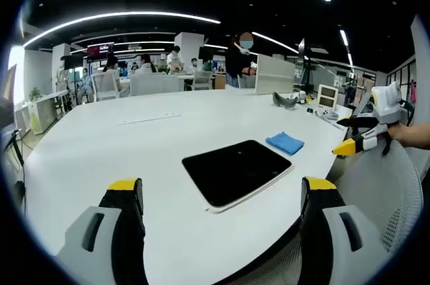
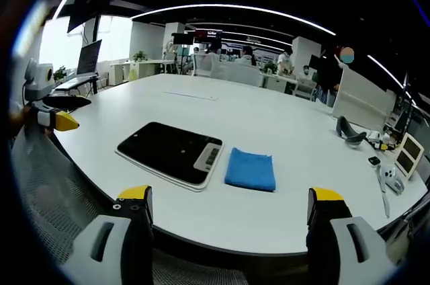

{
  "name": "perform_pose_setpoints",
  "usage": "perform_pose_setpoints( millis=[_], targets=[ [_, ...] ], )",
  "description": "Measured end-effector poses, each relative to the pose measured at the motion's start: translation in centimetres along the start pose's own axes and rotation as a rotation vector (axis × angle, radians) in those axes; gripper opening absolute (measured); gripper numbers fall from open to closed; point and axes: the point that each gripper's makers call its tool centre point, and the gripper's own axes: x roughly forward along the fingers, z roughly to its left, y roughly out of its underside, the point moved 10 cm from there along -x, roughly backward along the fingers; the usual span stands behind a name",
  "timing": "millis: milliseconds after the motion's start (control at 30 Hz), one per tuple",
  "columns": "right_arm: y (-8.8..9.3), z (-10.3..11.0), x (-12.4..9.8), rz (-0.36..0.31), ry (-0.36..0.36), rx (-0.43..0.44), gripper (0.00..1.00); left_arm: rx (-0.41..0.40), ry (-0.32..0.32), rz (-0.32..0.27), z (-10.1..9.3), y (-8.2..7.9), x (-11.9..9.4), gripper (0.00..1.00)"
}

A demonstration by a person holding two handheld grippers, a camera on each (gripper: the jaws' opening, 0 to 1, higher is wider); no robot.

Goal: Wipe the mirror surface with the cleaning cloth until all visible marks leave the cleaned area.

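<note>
The mirror (image 1: 235, 171) is a dark reflective slab in a white frame, lying flat on the white table (image 1: 134, 144); in the right gripper view the mirror (image 2: 168, 152) lies left of a folded blue cloth (image 2: 250, 169). The cloth (image 1: 285, 142) sits just beyond the mirror's right corner. My left gripper (image 1: 225, 201) is open, jaws wide apart above the table's near edge, nothing between them. My right gripper (image 2: 228, 211) is open too, held off the table edge, short of the cloth. The right gripper (image 1: 366, 134) also shows at the right, the left gripper (image 2: 50, 113) at the left.
A mesh chair back (image 1: 383, 197) stands below the right gripper. Small devices and a dark headset (image 2: 349, 130) lie at the table's far right. A white strip (image 1: 149, 119) lies mid-table. People sit and stand at desks behind.
</note>
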Motion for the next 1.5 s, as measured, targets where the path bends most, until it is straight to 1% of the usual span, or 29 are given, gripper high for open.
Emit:
perform_pose_setpoints(
  millis=[167, 333, 600, 933, 1033, 1367, 1500],
  targets=[
    [-0.02, 0.01, -0.03, -0.004, -0.001, 0.005, 0.94, 0.000, -0.004, 0.001, 0.03, 0.02, -0.01, 0.98],
    [-0.13, -0.08, -0.04, -0.022, 0.000, 0.017, 0.93, 0.006, -0.003, 0.012, 0.01, 0.08, 0.05, 0.98],
    [-0.11, -0.03, 0.03, -0.017, -0.004, 0.015, 0.92, 0.000, -0.010, 0.005, 0.09, 0.06, 0.00, 0.97],
    [-0.10, -0.02, 0.06, -0.012, -0.009, 0.014, 0.92, 0.002, -0.007, 0.012, 0.09, 0.11, 0.06, 0.97],
    [-0.07, 0.00, 0.08, -0.011, -0.012, 0.012, 0.91, -0.002, -0.013, 0.005, 0.15, 0.07, 0.00, 0.97],
    [-0.03, -0.02, 0.08, -0.008, -0.012, 0.014, 0.89, -0.001, -0.004, 0.008, 0.07, 0.08, 0.00, 0.97],
    [-0.08, -0.08, 0.04, -0.017, -0.005, 0.021, 0.88, 0.001, 0.004, 0.018, 0.01, 0.15, 0.04, 0.96]
  ],
)
